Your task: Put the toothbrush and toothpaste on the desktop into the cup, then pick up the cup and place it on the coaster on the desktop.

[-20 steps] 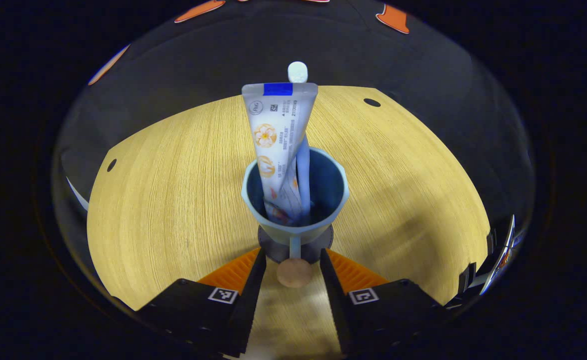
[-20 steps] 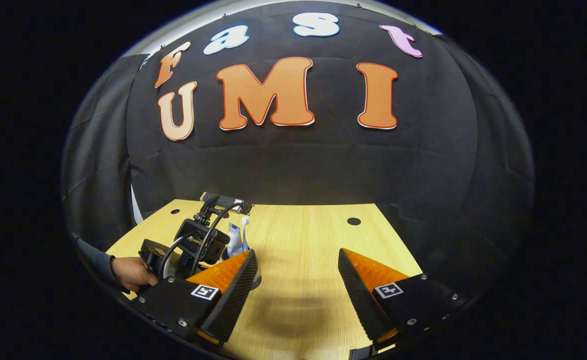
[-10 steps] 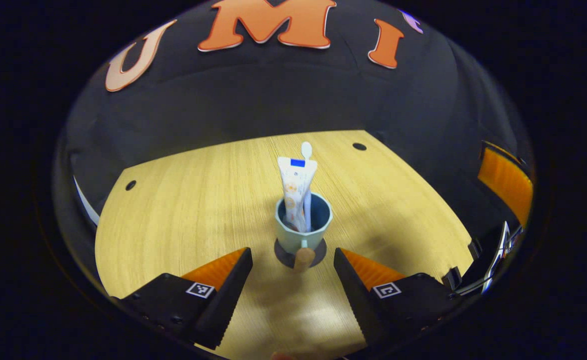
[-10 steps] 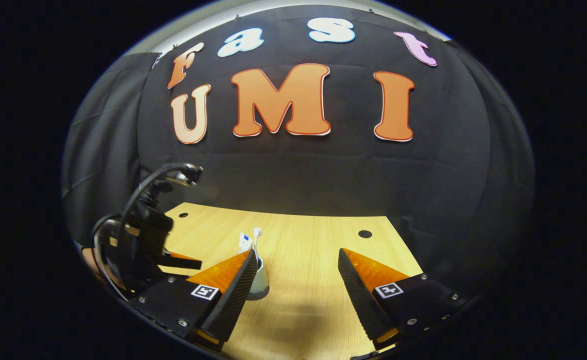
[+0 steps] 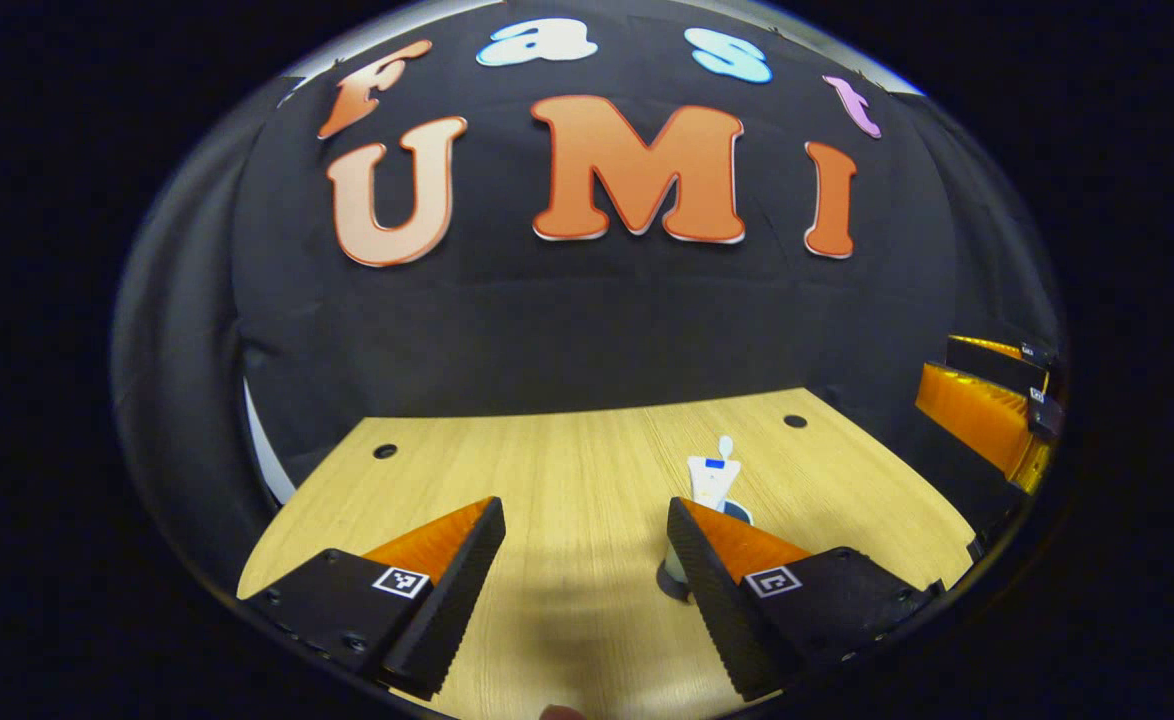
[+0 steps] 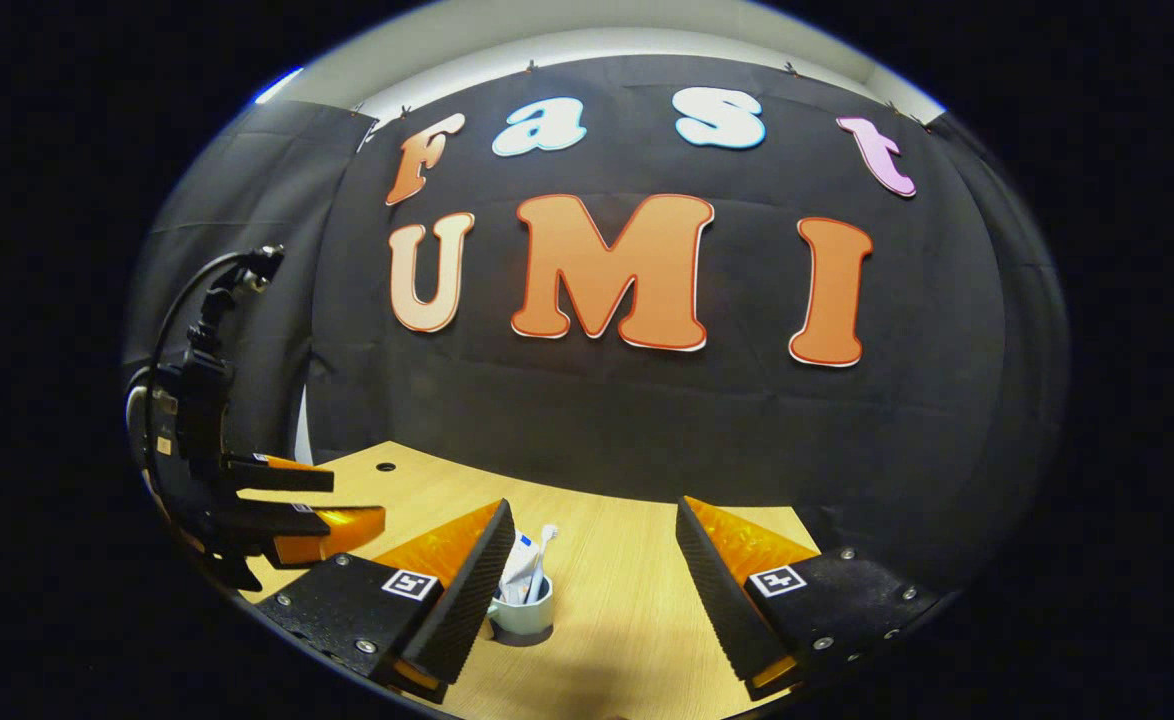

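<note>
Both tools, left tool (image 5: 577, 590) and right tool (image 6: 592, 600), are spread wide and have backed away; the cup (image 6: 525, 610) sits on its coaster (image 6: 519, 636), job done.

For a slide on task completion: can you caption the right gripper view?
Cup holding toothpaste and toothbrush stands on the desk, both grippers open and clear of it.

A staged recording booth: a bare wooden desktop (image 5: 567, 470) closed in by black cloth walls (image 6: 647, 420).
</note>
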Motion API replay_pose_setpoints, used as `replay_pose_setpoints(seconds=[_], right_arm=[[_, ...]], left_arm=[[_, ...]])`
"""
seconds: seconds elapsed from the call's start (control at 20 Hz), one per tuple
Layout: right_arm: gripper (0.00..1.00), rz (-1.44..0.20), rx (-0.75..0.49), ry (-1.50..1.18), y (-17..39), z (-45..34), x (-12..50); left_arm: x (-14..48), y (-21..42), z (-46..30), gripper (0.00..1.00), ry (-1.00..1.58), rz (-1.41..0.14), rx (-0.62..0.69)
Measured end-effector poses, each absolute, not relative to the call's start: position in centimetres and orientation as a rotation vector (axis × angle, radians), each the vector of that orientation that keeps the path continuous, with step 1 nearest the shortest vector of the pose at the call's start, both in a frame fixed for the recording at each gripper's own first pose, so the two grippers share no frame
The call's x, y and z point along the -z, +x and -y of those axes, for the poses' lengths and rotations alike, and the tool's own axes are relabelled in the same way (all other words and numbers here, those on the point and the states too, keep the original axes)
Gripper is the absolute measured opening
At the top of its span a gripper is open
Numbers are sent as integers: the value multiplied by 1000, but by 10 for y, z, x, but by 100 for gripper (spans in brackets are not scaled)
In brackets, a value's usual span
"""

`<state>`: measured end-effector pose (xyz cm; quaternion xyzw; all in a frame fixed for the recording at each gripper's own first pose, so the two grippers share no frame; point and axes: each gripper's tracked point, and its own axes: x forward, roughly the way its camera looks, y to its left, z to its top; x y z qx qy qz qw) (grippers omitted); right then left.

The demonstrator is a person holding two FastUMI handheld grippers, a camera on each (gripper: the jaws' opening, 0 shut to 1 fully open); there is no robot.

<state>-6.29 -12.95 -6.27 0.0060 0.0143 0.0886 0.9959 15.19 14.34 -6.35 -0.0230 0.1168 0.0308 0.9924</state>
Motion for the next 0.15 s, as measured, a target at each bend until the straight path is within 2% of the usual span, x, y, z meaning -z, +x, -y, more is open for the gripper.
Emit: replay_pose_setpoints(seconds=[0.15], right_arm=[[97, 11, -218, 8, -68, 119, 52]], left_arm=[[31, 132, -170, 98, -58, -107, -130]])
